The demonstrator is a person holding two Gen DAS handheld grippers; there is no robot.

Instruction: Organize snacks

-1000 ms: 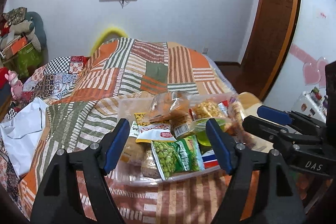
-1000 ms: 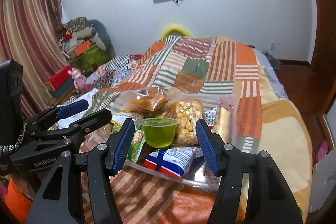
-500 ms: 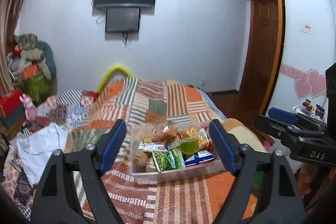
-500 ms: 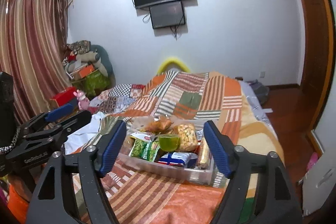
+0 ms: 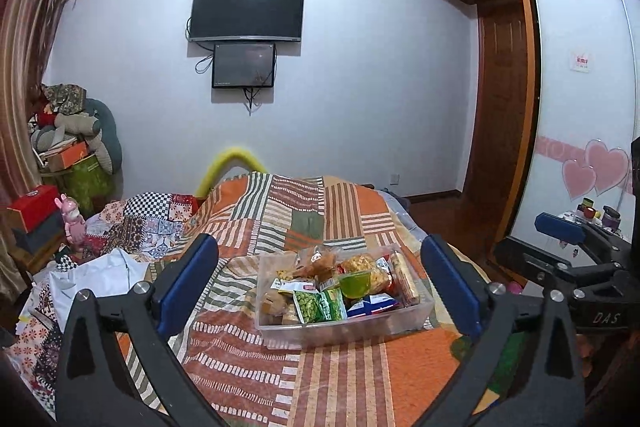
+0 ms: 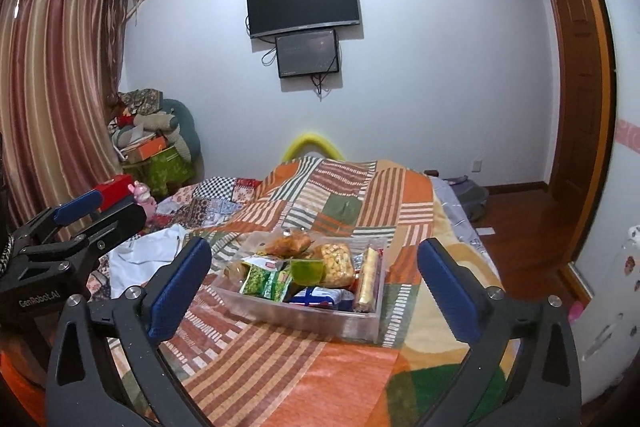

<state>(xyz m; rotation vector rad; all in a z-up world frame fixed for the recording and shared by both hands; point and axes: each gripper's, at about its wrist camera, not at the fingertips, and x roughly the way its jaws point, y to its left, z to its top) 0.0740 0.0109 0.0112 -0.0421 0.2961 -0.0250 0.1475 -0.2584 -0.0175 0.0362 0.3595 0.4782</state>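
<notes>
Clear plastic bin (image 5: 344, 327) of snacks on a bed covered by a striped patchwork quilt (image 5: 304, 211). The bin is rectangular; in the left wrist view its long axis runs roughly left to right across the bed, the right end slightly farther away. In the right wrist view the bin (image 6: 304, 315) lies obliquely, its long axis running from upper left to lower right.

Contents: a green jelly cup (image 5: 354, 285) upright near the middle; two green pea packets (image 5: 318, 305) lying flat at the near wall; a blue-and-white packet (image 5: 372, 305) to their right; a long wafer pack (image 6: 368, 281) lying along the right end wall, its long axis pointing away from the camera; a bag of yellow puffed snack (image 6: 334, 263) and an orange-brown bag (image 6: 290, 243) at the far side.

The left hand-held gripper (image 5: 320, 291) and the right hand-held gripper (image 6: 314, 291) are both opening, jaws spread wide. Each frames the bin from a distance without touching it; nothing lies between the pads.

Background: a wall-mounted television (image 5: 247, 11) above a smaller screen (image 5: 244, 65); a striped curtain (image 6: 48, 99) at left.
</notes>
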